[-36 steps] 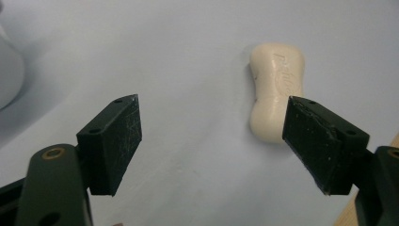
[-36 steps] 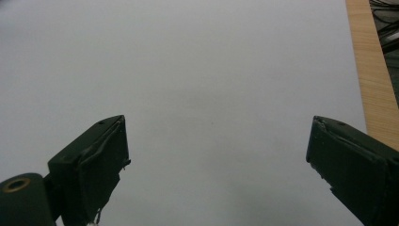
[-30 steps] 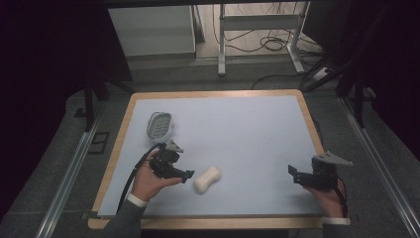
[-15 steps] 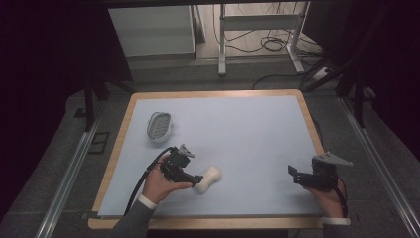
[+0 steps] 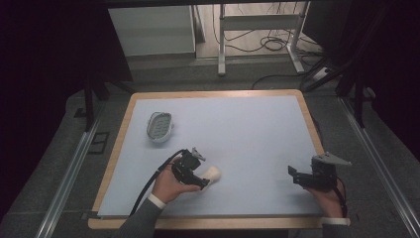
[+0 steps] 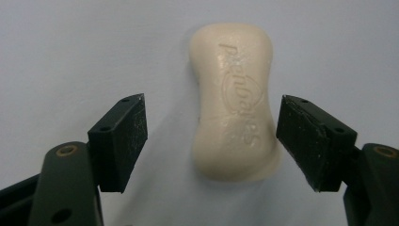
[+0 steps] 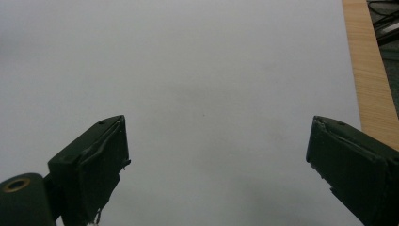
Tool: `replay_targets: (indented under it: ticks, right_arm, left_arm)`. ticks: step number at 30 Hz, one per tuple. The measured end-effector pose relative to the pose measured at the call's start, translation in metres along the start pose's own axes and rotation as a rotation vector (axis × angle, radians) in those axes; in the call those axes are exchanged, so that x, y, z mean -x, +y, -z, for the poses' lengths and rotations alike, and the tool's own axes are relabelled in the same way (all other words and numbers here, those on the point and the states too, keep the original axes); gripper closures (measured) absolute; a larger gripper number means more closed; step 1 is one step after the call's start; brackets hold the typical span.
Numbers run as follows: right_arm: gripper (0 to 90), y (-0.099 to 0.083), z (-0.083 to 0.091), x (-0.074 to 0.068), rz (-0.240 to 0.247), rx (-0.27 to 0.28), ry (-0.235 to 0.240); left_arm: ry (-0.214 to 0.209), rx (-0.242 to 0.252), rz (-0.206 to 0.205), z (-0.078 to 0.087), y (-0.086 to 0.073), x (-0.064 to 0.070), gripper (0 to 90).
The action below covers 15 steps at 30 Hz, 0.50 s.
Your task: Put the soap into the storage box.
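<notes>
- Left hand-held gripper sits low over the table's near edge, left of middle, jaws spread wide on either side of a cream bar of soap.
- The soap lies flat on the pale blue table, embossed lettering facing up, waisted in the middle; both pads stand clear of it, a gap showing on each side.
- From the high view, the left hand-held gripper points toward the right edge, and the soap's far end pokes out past its jaws.
- The person's left hand wraps the gripper body, a black cable trailing back toward the near edge.
- Right hand-held gripper is parked near the near right corner, well apart from the soap, held in the right hand.
- In its own view the right hand-held gripper is wide open with bare table between the jaws, and the wooden rim runs along the right.
- A grey oval soap dish rests toward the far left corner, well apart from the soap.
</notes>
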State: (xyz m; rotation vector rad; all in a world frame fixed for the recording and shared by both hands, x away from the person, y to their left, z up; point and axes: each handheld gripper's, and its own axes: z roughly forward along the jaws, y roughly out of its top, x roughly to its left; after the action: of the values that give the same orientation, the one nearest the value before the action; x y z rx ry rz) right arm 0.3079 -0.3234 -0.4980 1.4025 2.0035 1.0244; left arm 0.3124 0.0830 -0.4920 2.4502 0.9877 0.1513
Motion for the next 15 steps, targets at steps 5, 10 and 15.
replay_targets:
  ticks: [5,10,15]
  right_arm:
    - [5.8,0.000,-0.001,-0.001,0.003,-0.005,-0.001]
    - [5.8,-0.001,-0.002,-0.001,0.007,-0.008,0.001]
    - [5.8,-0.001,-0.002,0.000,0.003,-0.010,-0.003]
  left_arm:
    - [-0.011,-0.042,-0.019,-0.010,0.008,0.007,26.6]
    - [-0.007,-0.066,-0.020,-0.017,0.012,0.009,31.1]
    - [0.003,-0.083,-0.025,-0.021,0.012,0.010,38.5]
